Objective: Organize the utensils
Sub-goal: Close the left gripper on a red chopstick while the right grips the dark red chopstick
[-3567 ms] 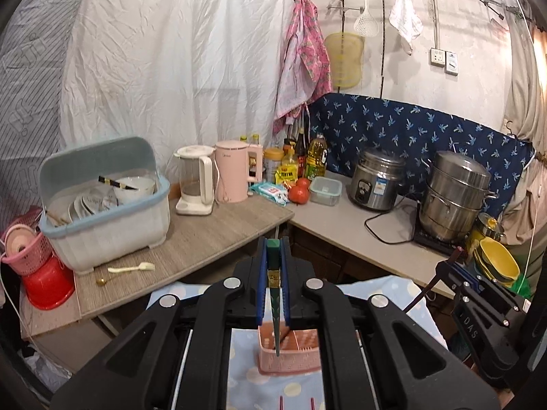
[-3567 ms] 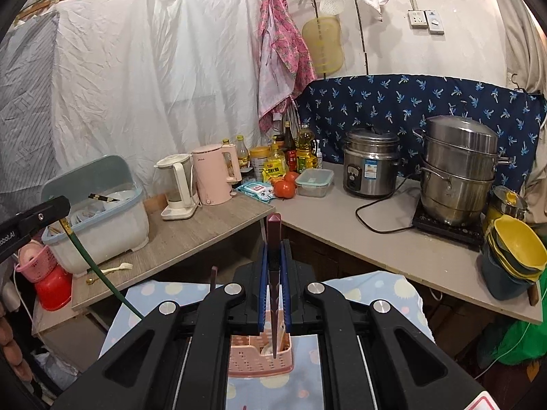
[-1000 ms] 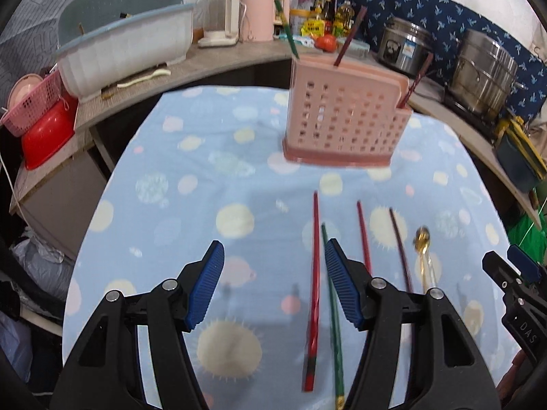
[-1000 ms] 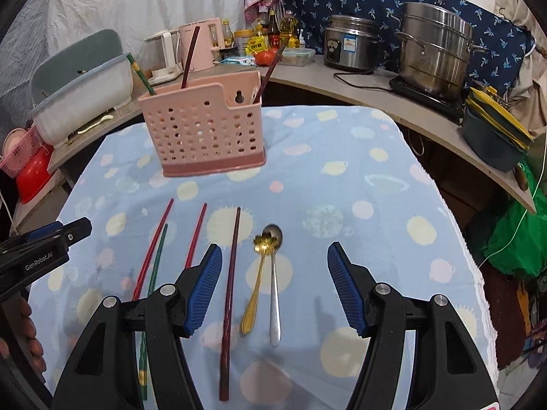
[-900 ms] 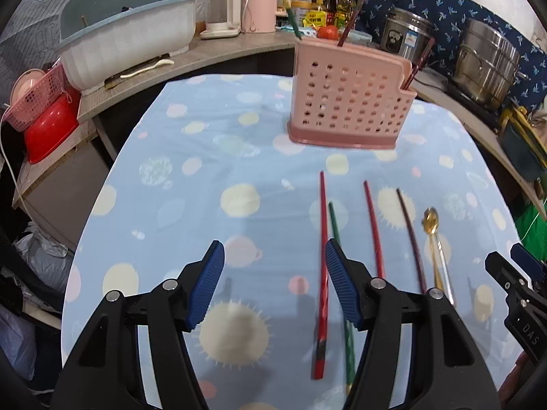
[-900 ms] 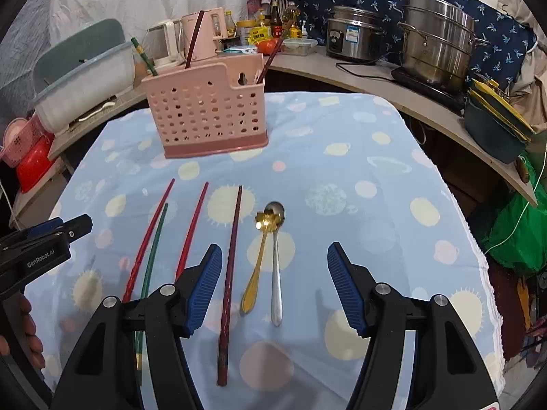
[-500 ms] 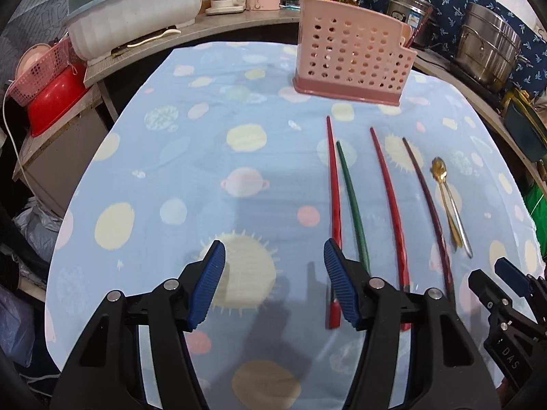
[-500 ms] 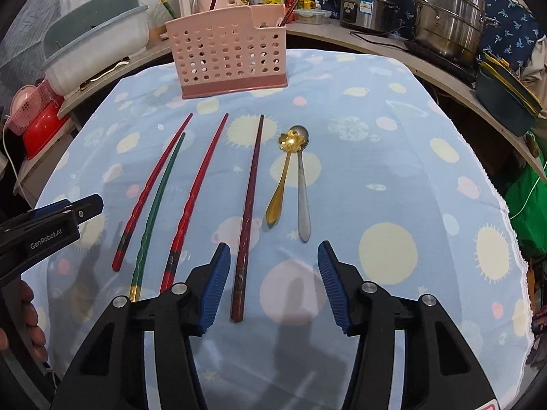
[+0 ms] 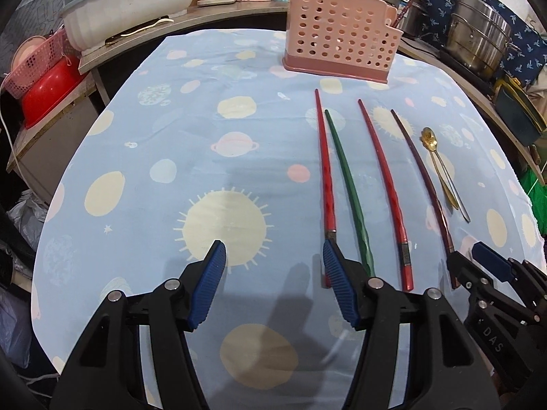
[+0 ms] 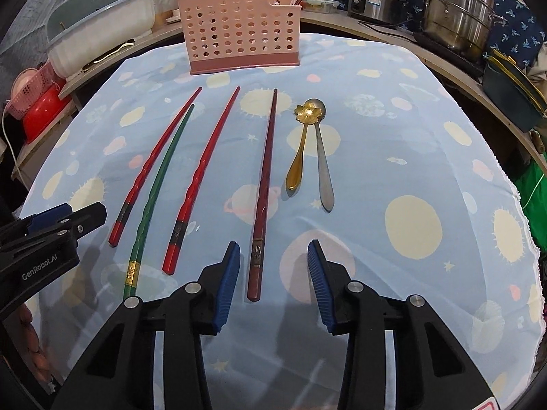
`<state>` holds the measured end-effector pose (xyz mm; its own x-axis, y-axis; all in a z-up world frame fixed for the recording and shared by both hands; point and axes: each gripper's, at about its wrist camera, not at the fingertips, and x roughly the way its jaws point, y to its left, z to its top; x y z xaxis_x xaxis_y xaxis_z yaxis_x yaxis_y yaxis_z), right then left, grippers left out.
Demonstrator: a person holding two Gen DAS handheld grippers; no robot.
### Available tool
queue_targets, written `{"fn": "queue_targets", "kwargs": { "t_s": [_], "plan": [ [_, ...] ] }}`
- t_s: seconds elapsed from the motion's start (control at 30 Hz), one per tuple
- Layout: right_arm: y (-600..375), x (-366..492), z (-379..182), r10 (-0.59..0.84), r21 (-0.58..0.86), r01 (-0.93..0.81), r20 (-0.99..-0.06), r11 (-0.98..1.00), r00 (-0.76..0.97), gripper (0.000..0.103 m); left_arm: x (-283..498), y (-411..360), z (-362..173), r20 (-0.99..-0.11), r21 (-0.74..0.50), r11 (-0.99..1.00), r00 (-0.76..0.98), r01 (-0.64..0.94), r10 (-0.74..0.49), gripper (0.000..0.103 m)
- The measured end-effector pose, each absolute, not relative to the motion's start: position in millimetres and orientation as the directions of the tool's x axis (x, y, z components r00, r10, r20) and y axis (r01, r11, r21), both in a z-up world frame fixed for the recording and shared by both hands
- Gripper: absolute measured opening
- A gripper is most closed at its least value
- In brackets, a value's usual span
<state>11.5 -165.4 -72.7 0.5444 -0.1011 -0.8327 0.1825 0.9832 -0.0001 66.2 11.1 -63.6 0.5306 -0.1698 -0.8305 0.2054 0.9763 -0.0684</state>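
The bench (image 10: 393,78) is covered by a light blue cloth printed with suns and planets. At its far edge stands a pink perforated basket (image 10: 241,27), upright, with a few chopsticks leaning out of its top.

In front of the basket, four chopsticks and two spoons lie flat on the cloth in a row, all pointing roughly toward the basket. From left to right in the right wrist view:
- a red chopstick (image 10: 154,167);
- a green chopstick (image 10: 157,191), just beside the first, its gold-banded end nearest the camera;
- a second red chopstick (image 10: 201,177), apart from the green one;
- a dark maroon chopstick (image 10: 265,184);
- a gold spoon (image 10: 301,147) and a silver spoon (image 10: 321,160), bowls overlapping at the far end, handles diverging.

Right tool (image 10: 271,266): jaws are closing, still apart. The near end of the dark maroon chopstick lies between the blue pads; no pad presses on it.

Left tool (image 9: 271,266): jaws spread, with only cloth between the pads. Its right pad sits over the near end of the first red chopstick; whether it touches cannot be told.
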Motion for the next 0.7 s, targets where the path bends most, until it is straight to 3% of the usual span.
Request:
{"fn": "queue_targets", "kwargs": {
  "t_s": [0.37, 0.7],
  "plan": [
    [-166.6, 14.7, -79.4, -0.111, -0.009, 0.190, -0.838, 0.982, 0.535, 0.030, 64.5, -4.4, -75.8, -0.845, -0.065, 0.968, 0.502, 0.244, -0.183, 0.055],
    [-164.3, 15.2, -80.2, -0.115, -0.018, 0.181, -0.833, 0.983, 0.541, 0.027, 67.3, -10.4, -78.2, -0.842, -0.037, 0.968, 0.514, 0.248, -0.164, 0.034]
  ]
}}
